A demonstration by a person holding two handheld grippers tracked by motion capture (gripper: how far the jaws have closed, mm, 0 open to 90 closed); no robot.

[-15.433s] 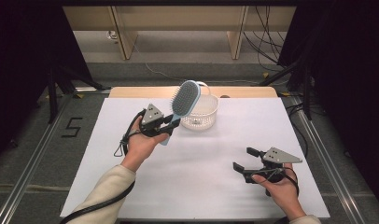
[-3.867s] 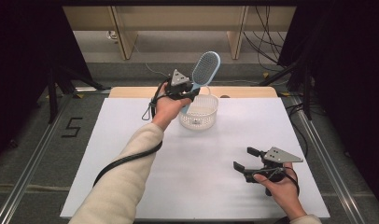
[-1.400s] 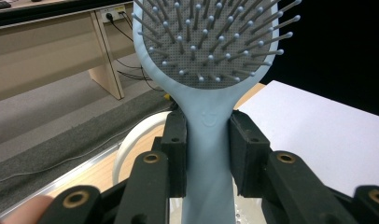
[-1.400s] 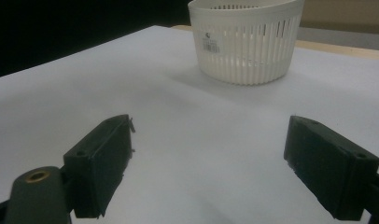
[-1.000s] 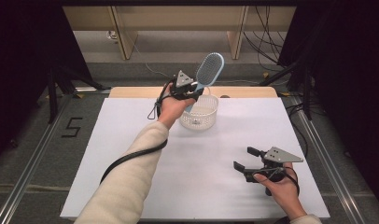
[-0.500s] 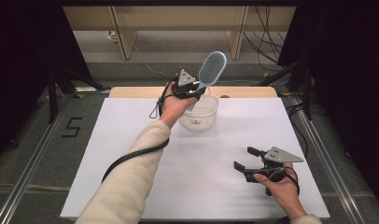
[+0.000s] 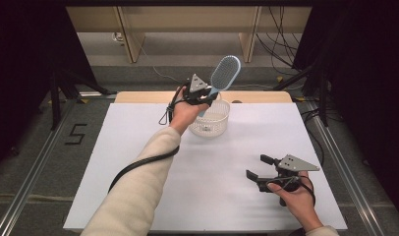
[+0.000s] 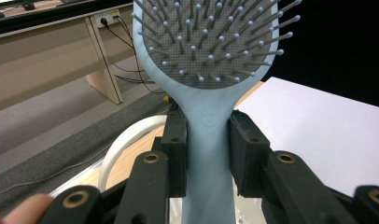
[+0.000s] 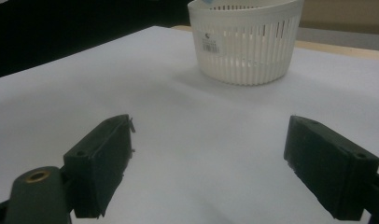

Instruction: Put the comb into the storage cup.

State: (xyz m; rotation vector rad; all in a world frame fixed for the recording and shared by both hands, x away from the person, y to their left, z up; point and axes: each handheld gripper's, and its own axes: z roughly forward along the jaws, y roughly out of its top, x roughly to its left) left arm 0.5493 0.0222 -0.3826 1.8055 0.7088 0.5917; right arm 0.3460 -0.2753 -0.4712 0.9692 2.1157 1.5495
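Note:
A light blue hairbrush [image 7: 224,74] is held up over a white slatted basket [image 7: 211,121] at the far middle of the table. My left gripper [image 7: 206,96] is shut on the brush's handle [image 8: 207,140], with the bristled head [image 8: 211,37] tilted up and away and the handle's lower end pointing down into the basket. The basket's rim [image 8: 127,140] curves just below the jaws. My right gripper [image 7: 255,168] rests low at the near right, jaws wide open with nothing between them [image 9: 208,158]. It faces the basket [image 9: 246,39] across bare white surface.
The white sheet [image 7: 138,147] covers the table, whose wooden far edge [image 7: 138,97] shows behind the basket. Black cable [image 7: 138,164] trails along the left sleeve. Wooden furniture legs and loose cables stand on the floor beyond the table.
Over the last second the left hand and brush have barely shifted above the basket. Long before, the brush was held lower, in front of the basket. The right gripper has stayed put.

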